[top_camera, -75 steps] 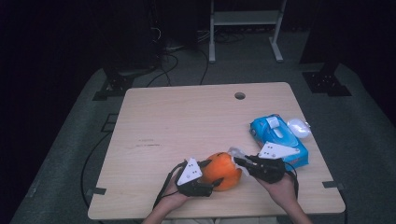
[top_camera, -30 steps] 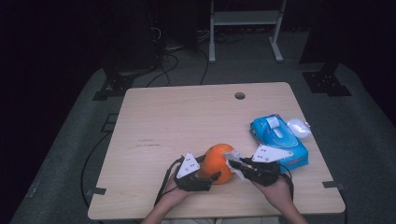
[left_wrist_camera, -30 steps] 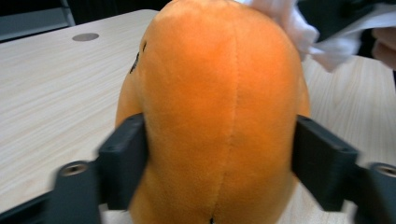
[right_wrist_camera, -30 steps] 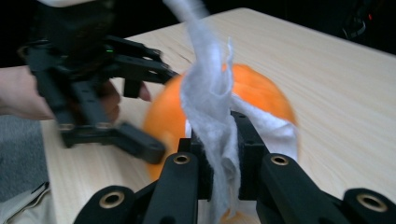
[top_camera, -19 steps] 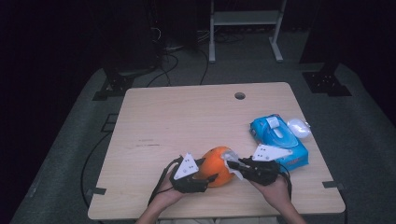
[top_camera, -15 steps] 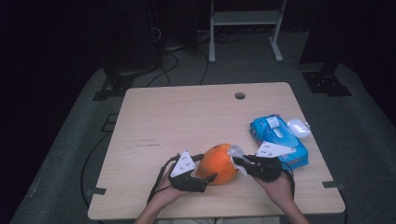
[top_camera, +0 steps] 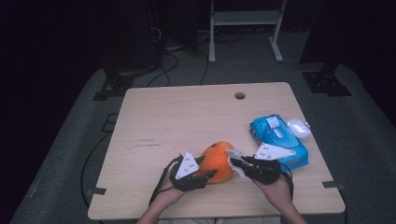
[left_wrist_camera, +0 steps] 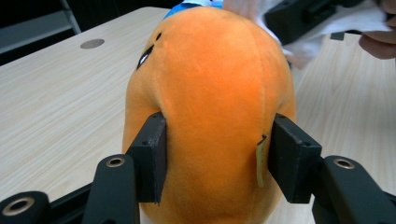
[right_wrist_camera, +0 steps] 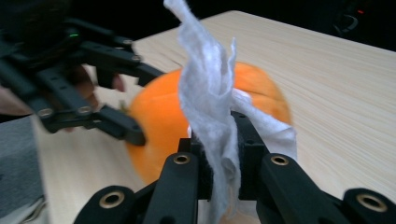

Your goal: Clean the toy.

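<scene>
My left fingers have just been closing and now squeeze the orange plush toy at both sides. My right fingers pinch a white wipe against it (toy near the counter's front edge), blue wipe pack beside.

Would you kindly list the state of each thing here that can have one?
Orange plush toy: on the table, clamped at both sides.
Left gripper: jaws just closed onto the toy.
Right gripper: shut on a white wipe.
Blue wipe pack: lying flat, lid closed.
</scene>
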Available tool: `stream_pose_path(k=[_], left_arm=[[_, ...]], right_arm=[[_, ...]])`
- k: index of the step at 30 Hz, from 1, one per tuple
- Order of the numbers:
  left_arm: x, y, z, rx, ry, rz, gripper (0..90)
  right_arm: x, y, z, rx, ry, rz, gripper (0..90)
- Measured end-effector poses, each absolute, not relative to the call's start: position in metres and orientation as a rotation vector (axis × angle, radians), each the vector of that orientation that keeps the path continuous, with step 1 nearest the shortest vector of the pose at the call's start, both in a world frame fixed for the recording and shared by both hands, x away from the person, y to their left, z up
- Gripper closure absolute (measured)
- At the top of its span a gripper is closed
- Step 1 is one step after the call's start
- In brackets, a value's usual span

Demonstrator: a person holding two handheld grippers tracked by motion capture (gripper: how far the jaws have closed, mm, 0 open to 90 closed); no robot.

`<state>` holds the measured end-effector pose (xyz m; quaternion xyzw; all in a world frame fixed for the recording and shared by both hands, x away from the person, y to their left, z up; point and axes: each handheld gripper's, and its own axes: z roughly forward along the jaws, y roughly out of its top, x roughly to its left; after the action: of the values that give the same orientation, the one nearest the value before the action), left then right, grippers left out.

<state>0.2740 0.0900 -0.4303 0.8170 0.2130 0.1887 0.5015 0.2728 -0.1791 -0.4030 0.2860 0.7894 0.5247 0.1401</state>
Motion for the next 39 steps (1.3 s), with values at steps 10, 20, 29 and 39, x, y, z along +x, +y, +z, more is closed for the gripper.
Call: stream_pose_path(k=[10, 20, 29, 39], left_arm=[[0.267, 0.082, -0.430, 1.999, 0.459, 0.444, 45.1], [0.279, 0.084, -0.445, 1.900, 0.565, 0.326, 35.9], [0.276, 0.081, -0.440, 1.884, 0.545, 0.310, 28.5], [0.267, 0.072, -0.448, 1.973, 0.495, 0.325, 33.2]], right_arm=[[0.274, -0.172, -0.400, 0.768, 2.295, 1.471, 80.7], [0.274, -0.177, -0.408, 0.801, 2.368, 1.459, 80.6], [0.284, -0.191, -0.413, 0.871, 2.326, 1.417, 80.6], [0.283, -0.186, -0.408, 0.829, 2.356, 1.441, 80.6]])
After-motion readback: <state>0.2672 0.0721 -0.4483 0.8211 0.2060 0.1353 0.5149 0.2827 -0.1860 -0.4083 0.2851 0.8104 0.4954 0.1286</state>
